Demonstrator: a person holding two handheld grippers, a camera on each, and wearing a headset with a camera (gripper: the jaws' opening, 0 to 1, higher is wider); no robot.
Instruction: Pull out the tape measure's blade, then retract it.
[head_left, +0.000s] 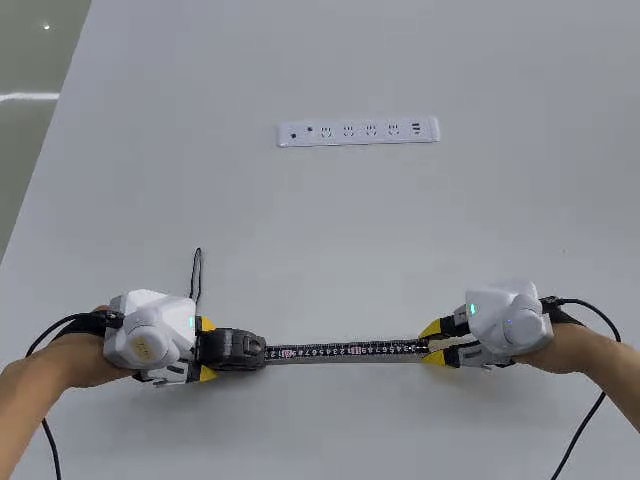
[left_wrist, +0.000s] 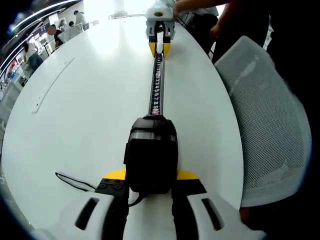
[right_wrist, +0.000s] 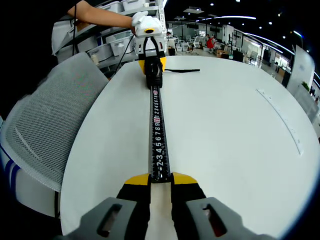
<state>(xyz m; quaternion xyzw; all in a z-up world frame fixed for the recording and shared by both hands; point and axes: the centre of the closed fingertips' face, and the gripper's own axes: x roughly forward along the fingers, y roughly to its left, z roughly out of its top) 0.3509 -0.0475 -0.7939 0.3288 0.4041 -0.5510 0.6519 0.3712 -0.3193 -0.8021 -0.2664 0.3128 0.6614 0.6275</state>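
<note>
Tape measure: the black case (head_left: 232, 348) lies on the white bench (head_left: 300, 220) at about 7 o'clock in the head view, its mouth facing 3 o'clock.
Blade: the blade (head_left: 345, 350) is drawn out and runs straight and low over the bench from the case to the right gripper, numbers facing up.
Left gripper: the left gripper (head_left: 206, 348) has its yellow-tipped jaws clamped on the sides of the case.
Right gripper: the right gripper (head_left: 433, 343), at about 4 o'clock in the head view, has its jaws pinched on the blade's free end.
Strap: a thin black strap (head_left: 197, 272) lies looped on the bench at 12 o'clock from the left gripper.
Power strip: a white power strip (head_left: 358, 131) lies flat toward 12 o'clock, well apart from both grippers.
Mesh chair: a grey mesh chair (left_wrist: 265, 125) stands at the bench edge, at 3 o'clock in the left gripper view.
</note>
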